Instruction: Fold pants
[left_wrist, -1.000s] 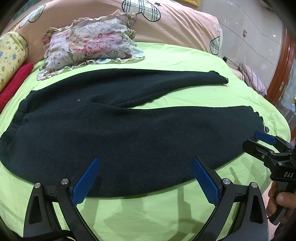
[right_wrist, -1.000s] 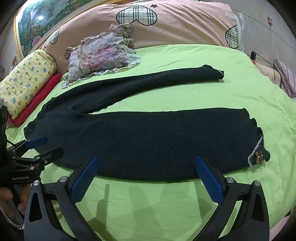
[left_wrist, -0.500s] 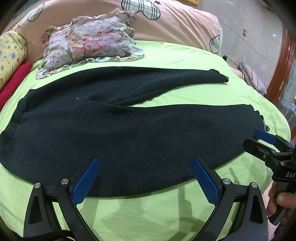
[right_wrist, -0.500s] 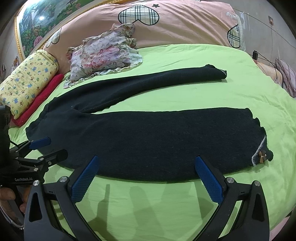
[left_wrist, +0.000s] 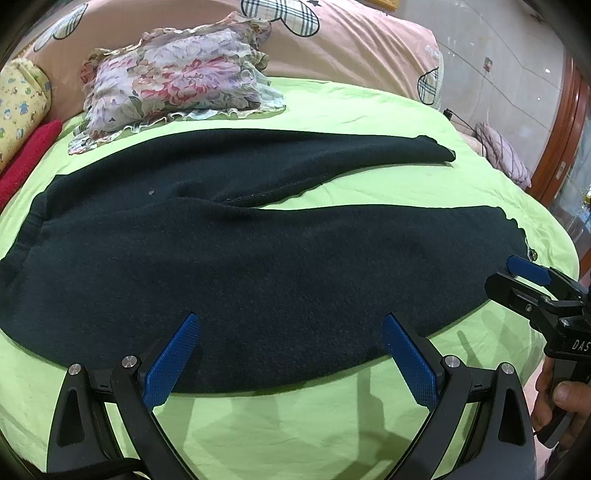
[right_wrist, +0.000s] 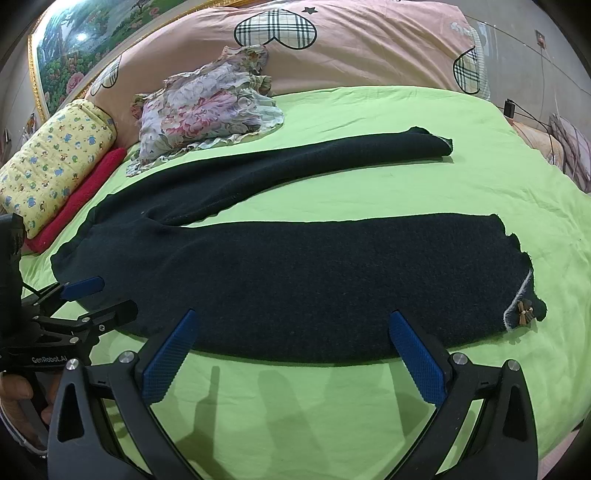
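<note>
Dark fleece pants (left_wrist: 258, 266) lie flat on a lime green bed sheet (left_wrist: 295, 417), waistband to the left, two legs spread apart to the right; they also show in the right wrist view (right_wrist: 314, 280). The near leg's cuff has a small bow ornament (right_wrist: 523, 314). My left gripper (left_wrist: 291, 362) is open and empty, hovering over the near edge of the pants. My right gripper (right_wrist: 291, 358) is open and empty at the near leg's front edge. The right gripper also shows in the left wrist view (left_wrist: 517, 282), beside the near cuff. The left gripper also shows in the right wrist view (right_wrist: 98, 299), by the waistband.
A folded floral garment (right_wrist: 207, 107) lies at the back of the bed. A pink quilt with plaid hearts (right_wrist: 332, 48) is behind it. A yellow patterned pillow (right_wrist: 48, 166) and a red cloth (right_wrist: 81, 192) lie at the left. The bed's edge drops off at the right.
Both grippers have edged slightly closer to the pants. Both stay open. The pants have not moved.
</note>
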